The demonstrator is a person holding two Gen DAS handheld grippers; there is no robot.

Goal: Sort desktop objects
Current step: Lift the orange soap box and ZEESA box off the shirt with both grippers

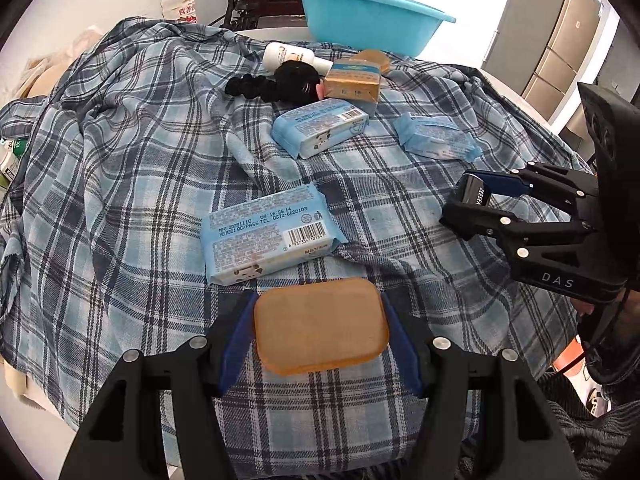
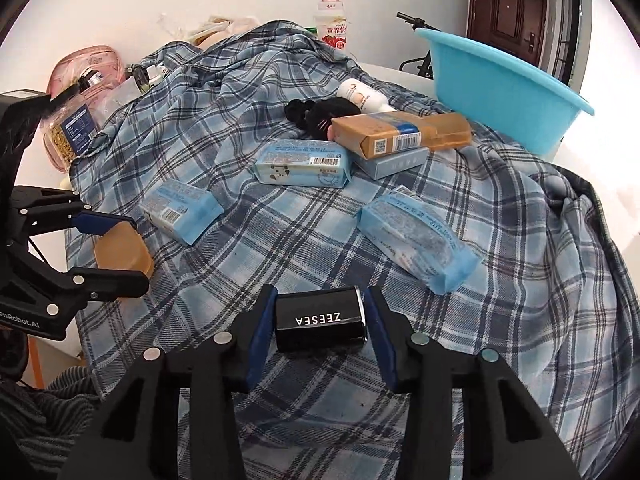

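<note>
The left tongs (image 1: pixel 320 336) are clenched on one amber soap bar (image 1: pixel 320 326), its blue pads pressed against the bar's two short ends, low over the plaid cloth (image 1: pixel 120 168) that drapes the counter. The right tongs (image 2: pixel 320 320) grasp one black ZEESEA case (image 2: pixel 320 318), held crosswise between their pads just above the cloth.

On the cloth I count three pale blue wipe packs: one (image 1: pixel 270 232) just beyond the soap bar, barcode up; one (image 1: pixel 320 128) further back in the middle; one (image 1: pixel 438 138) off to the right, well apart from the others. Behind the middle pack sits one brown paper-wrapped package (image 2: pixel 400 134) stacked on one grey-blue box (image 2: pixel 394 164). One black plush toy (image 1: pixel 280 84) lies against one white bottle (image 1: pixel 292 56). One turquoise basin (image 1: pixel 368 16) stands at the counter's far edge, and one red-capped drink bottle (image 2: pixel 331 20) rises behind the cloth's folds.
</note>
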